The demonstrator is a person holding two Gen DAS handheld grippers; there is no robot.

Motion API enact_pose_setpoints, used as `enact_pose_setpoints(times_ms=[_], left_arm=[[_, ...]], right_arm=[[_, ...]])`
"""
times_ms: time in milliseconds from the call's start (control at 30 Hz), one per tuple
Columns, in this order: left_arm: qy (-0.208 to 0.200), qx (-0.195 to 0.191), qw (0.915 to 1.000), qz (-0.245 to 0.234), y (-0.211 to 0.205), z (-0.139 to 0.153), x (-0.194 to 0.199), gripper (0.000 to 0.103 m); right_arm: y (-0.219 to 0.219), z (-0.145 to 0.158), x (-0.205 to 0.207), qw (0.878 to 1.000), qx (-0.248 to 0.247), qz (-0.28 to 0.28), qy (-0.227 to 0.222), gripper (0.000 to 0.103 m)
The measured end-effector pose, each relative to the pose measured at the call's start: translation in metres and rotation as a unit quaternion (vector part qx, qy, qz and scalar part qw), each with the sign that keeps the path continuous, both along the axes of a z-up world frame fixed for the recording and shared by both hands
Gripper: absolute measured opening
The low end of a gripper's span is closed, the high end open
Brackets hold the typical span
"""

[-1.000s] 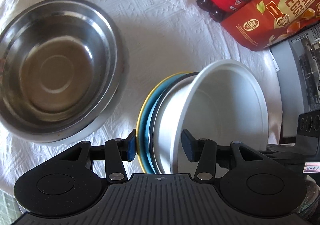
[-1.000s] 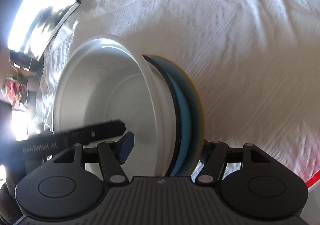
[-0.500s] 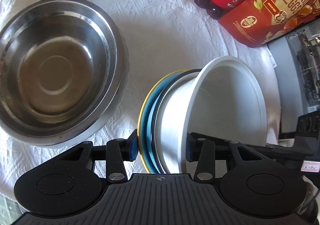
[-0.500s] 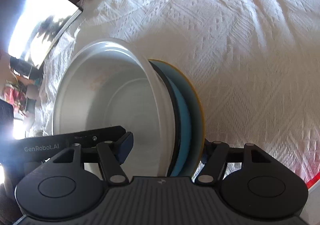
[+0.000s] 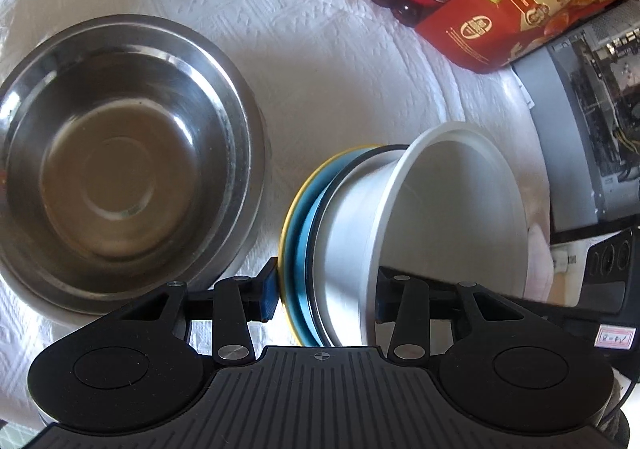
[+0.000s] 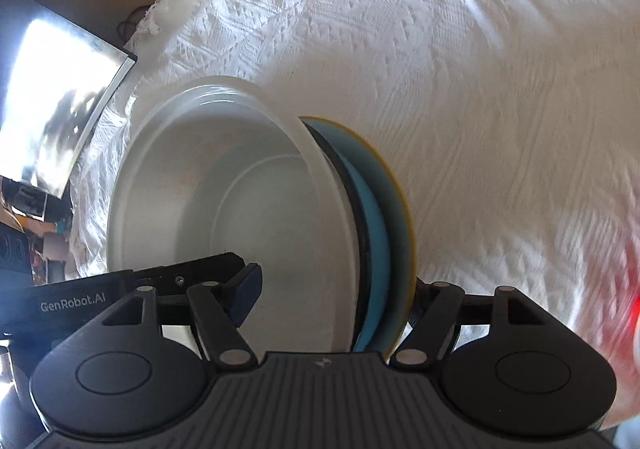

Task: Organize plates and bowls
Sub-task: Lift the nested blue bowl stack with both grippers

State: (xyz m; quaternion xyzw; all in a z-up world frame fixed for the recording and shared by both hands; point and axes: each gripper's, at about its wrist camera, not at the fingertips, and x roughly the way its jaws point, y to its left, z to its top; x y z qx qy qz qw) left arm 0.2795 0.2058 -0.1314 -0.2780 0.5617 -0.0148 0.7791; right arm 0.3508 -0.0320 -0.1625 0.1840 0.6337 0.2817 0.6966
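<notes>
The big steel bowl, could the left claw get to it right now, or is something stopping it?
Probably not yet. The steel bowl sits bare just beside it, nothing between, but the left claw is clamped across the white bowl and plates, so those must go down first.

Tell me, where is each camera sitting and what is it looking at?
Left wrist: sits on the left gripper, looks down at the steel bowl and white bowl; its two fingers show.
Right wrist: sits on the right gripper, looks down into the white bowl; its fingers show, jaws opening.
Both see the white bowl, blue plate and tablecloth.
</notes>
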Motion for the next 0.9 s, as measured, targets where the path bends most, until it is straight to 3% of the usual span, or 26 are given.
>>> enact_pose_setpoints(times_ms=[167, 267, 600, 900], left_arm=[[-0.02, 0.019, 0.9996, 0.011, -0.011, 0.006, -0.004, 0.046], [-0.025, 0.03, 0.9992, 0.008, -0.016, 0.009, -0.006, 0.046], [-0.006, 0.03, 0.9991, 0.029, -0.013, 0.002, -0.006, 0.046], [-0.012, 0.048, 0.9988, 0.007, -0.018, 0.004, -0.005, 0.046]], right_arm=[[-0.008, -0.003, 0.002, 1.0, 0.015, 0.003, -0.013, 0.072], [-0.008, 0.001, 0.001, 0.999, -0.012, 0.017, -0.035, 0.072], [0.003, 0.006, 0.007, 0.995, -0.014, 0.073, -0.067, 0.07], [0.006, 0.008, 0.003, 0.993, -0.03, 0.09, -0.077, 0.07]])
